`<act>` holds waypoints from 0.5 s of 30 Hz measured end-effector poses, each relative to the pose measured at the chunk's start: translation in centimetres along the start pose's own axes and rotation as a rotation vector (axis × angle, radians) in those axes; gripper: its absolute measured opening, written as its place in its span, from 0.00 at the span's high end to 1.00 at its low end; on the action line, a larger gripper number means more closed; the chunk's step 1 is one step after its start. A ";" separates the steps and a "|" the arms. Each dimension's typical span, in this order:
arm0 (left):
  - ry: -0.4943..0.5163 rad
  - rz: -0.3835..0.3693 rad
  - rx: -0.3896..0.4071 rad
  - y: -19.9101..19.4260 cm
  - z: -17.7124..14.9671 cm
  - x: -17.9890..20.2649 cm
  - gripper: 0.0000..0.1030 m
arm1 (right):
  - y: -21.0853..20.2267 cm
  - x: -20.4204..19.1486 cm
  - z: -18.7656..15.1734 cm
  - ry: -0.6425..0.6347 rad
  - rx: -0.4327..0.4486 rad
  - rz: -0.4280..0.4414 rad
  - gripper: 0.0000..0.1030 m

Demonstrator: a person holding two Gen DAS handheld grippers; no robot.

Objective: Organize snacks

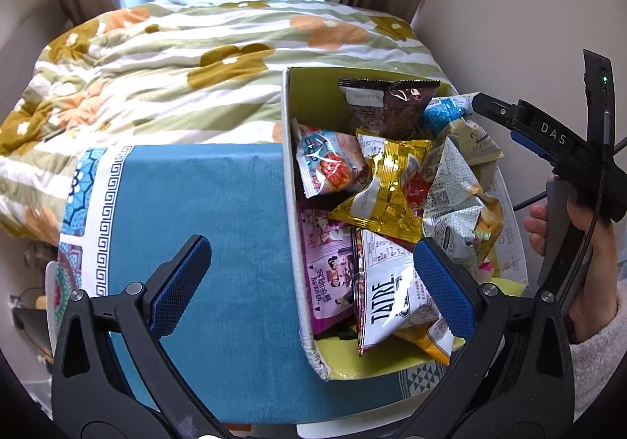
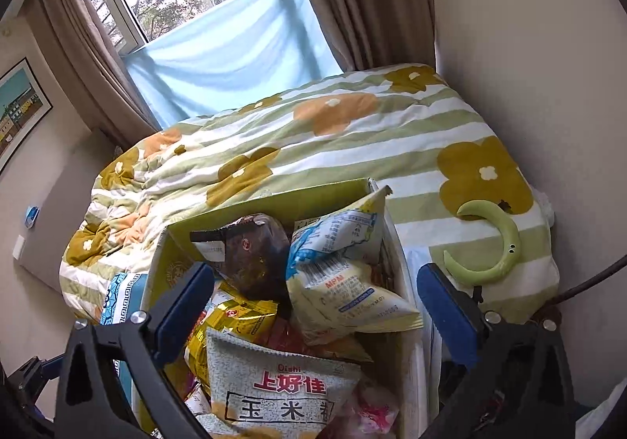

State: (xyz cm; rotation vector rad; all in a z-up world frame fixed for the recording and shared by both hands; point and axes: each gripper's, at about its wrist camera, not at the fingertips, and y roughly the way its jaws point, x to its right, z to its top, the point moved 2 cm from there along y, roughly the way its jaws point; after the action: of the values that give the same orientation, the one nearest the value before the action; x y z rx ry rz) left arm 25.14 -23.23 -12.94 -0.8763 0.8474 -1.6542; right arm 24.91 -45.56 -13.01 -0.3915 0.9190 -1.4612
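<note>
A cardboard box point(image 1: 290, 180) with a yellow-green lining stood on the right part of a counter covered with a blue cloth point(image 1: 219, 227), at the foot of a bed whose quilt point(image 1: 164, 86) carried green and white stripes and ochre and orange flowers. The box was heaped with snack bags lying at all angles. At the far end a dark brown glossy bag point(image 1: 392, 106) leaned against the back wall, with a white and blue bag point(image 2: 337, 274) beside it on the right, crumpled and tilted up against the right wall. A gold foil bag point(image 1: 386, 188) lay in the middle, creased and shiny, and a pale blue and red bag point(image 1: 329, 165) rested against the left wall. Nearer the camera were a purple bag point(image 1: 329, 266) along the left wall, a white bag printed "TATRE" point(image 1: 392, 298) standing on edge, and a grey speckled bag with red Chinese characters point(image 2: 282, 388), which lay on top of the pile at the near right.

The left gripper point(image 1: 313, 282) hung over the near left wall of the box, its blue-padded fingers point(image 1: 180, 282) spread wide with nothing between them. The right gripper point(image 2: 313, 313) hovered above the heap, its fingers point(image 2: 184, 313) likewise released and empty; in the left wrist view a hand point(image 1: 588, 262) gripped its handle beside the box. A green crescent toy point(image 2: 497, 243) lay on the quilt, right of the box.
</note>
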 end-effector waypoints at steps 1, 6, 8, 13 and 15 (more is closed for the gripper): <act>-0.001 0.003 0.004 -0.3 -0.2 -0.2 0.01 | -0.3 -0.1 -0.3 -0.004 0.005 -0.004 0.00; -0.003 -0.003 0.055 -2.9 -1.2 -1.1 0.01 | -3.5 -1.5 -1.0 -0.031 0.039 -0.003 0.00; 0.006 0.000 0.089 -4.8 -1.5 -1.4 0.01 | -5.7 -2.5 -1.4 -0.044 0.068 0.001 0.00; 0.029 0.032 0.188 -10.1 -3.2 -2.7 0.01 | -11.7 -5.8 -3.7 -0.089 0.125 0.007 0.00; 0.033 0.046 0.233 -12.4 -4.3 -3.3 0.01 | -13.9 -7.2 -4.9 -0.115 0.146 -0.004 0.00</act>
State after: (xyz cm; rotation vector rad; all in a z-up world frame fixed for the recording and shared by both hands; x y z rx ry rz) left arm 16.37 -16.87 -4.76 -0.6652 0.6757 -1.6913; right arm 12.98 -38.99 -3.78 -0.3651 0.7162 -1.4834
